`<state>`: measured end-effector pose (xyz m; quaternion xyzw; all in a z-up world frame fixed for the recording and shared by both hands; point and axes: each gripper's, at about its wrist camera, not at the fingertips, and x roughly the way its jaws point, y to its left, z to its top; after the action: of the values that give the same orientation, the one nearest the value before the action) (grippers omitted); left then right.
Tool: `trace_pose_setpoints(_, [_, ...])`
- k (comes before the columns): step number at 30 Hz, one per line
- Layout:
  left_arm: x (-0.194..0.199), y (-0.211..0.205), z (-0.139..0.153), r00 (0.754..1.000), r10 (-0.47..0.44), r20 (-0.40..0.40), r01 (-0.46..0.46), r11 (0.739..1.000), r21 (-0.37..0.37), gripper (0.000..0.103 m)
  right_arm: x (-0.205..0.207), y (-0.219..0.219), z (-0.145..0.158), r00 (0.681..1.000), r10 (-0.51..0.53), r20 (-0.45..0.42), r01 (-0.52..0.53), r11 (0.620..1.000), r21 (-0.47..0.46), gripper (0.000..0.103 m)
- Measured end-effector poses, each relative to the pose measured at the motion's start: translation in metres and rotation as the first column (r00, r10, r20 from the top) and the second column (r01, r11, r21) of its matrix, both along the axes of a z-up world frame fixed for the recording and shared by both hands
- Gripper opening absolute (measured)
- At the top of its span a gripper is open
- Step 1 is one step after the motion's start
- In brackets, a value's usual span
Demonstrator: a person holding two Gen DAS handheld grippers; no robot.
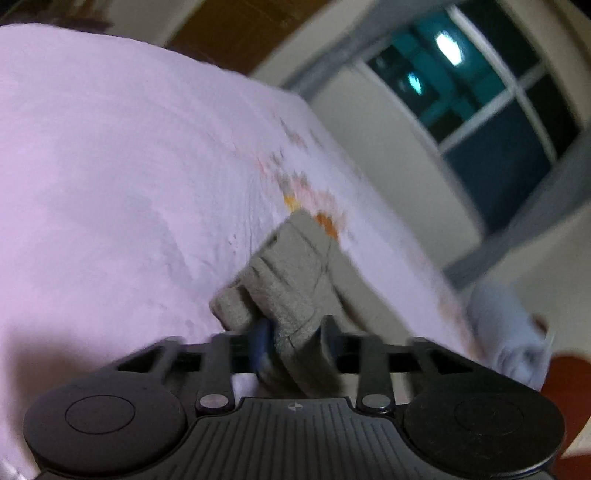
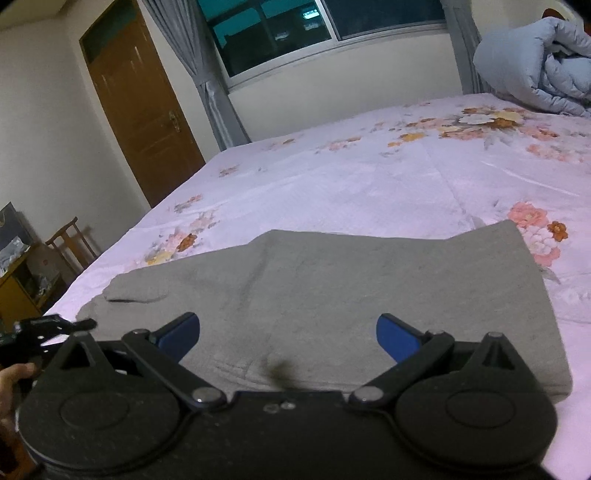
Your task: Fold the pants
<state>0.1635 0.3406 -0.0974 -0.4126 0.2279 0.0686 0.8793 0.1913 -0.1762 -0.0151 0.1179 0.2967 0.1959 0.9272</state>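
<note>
Black gripper housing fills the bottom of both wrist views. On the left gripper (image 1: 295, 341) the blue pads sit close either side of a bunched fold of the grey pants (image 1: 291, 280); the view is blurred, but the jaws seem to pinch the cloth. On the right gripper (image 2: 288, 338) the jaws stand wide apart with nothing between them, poised just above the pants (image 2: 332, 288), which lie flat on the bed (image 2: 369, 177) near its front edge. The sheet is pale pink with orange flowers. A blue-grey quilt (image 2: 535, 74) is heaped at the far right corner. A wooden door (image 2: 140, 107) stands left of the window (image 2: 295, 33). No writing can be read anywhere.
</note>
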Motion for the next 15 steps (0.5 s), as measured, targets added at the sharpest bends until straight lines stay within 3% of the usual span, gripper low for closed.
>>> trace_pose_setpoints(1, [-0.007, -0.001, 0.002, 0.999, 0.051, -0.004, -0.051, 0.999, 0.006, 0.102, 0.000, -0.002, 0.000, 1.000, -0.006, -0.001, 0.006, 1.000, 0.002, 0.097])
trace_pose_setpoints(3, [-0.012, 0.001, 0.000, 0.997, 0.069, 0.036, -0.068, 0.997, -0.018, 0.103, 0.000, -0.004, -0.002, 1.000, -0.014, -0.006, 0.015, 1.000, 0.016, 0.097])
trace_pose_setpoints(6, [-0.006, 0.005, -0.017, 0.997, 0.062, 0.046, -0.056, 0.989, -0.135, 0.103, 0.001, -0.004, -0.003, 1.000, -0.009, -0.010, 0.009, 1.000, 0.017, 0.097])
trace_pose_setpoints(11, [0.016, 0.009, -0.044, 0.993, 0.090, 0.074, -0.072, 0.972, -0.225, 0.103, -0.004, 0.001, -0.004, 1.000, 0.007, -0.004, -0.007, 1.000, 0.001, 0.097])
trace_pose_setpoints(15, [0.048, 0.006, -0.049, 0.998, 0.041, 0.044, -0.031, 0.978, -0.207, 0.103, -0.003, -0.002, -0.006, 1.000, -0.003, -0.009, 0.003, 1.000, -0.009, 0.097])
